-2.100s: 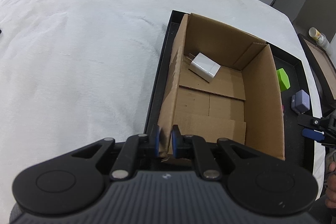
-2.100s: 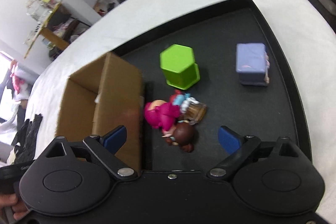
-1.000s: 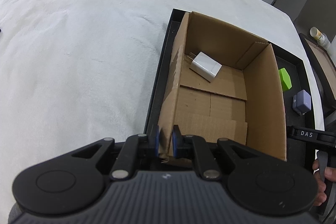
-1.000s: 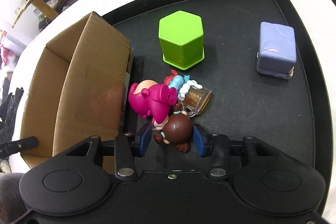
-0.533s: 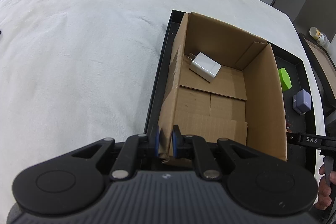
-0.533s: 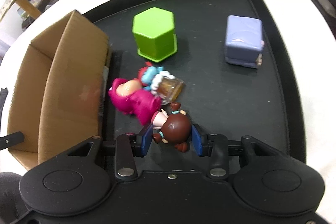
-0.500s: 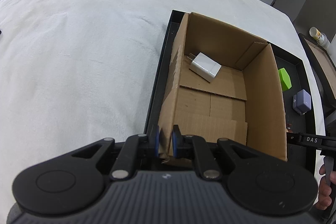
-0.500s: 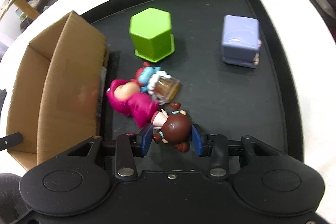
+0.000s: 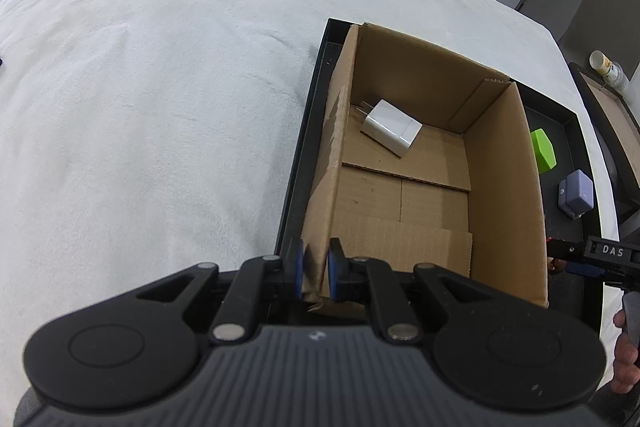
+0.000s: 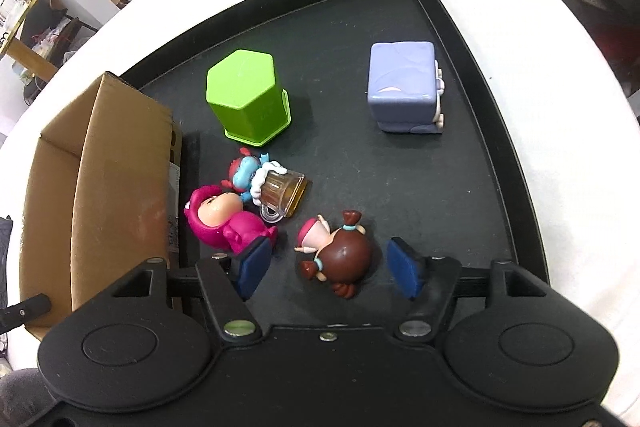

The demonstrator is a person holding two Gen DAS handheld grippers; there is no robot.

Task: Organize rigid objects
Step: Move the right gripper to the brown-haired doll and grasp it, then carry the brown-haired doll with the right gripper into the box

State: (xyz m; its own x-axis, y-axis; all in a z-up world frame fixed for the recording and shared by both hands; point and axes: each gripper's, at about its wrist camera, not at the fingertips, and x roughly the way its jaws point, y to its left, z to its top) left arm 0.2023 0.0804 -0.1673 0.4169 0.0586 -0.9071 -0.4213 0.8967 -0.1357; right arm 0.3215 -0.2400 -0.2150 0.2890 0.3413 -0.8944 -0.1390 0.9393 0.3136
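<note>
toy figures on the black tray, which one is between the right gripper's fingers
The brown-haired doll lies between the opening jaws of the right gripper, untouched by its pads. The pink figure and the blue figure with the mug lie beyond.

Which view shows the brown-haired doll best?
The right wrist view: the brown-haired doll lies on the black tray between the opening jaws of the right gripper, untouched. In the left wrist view the cardboard box hides it.
</note>
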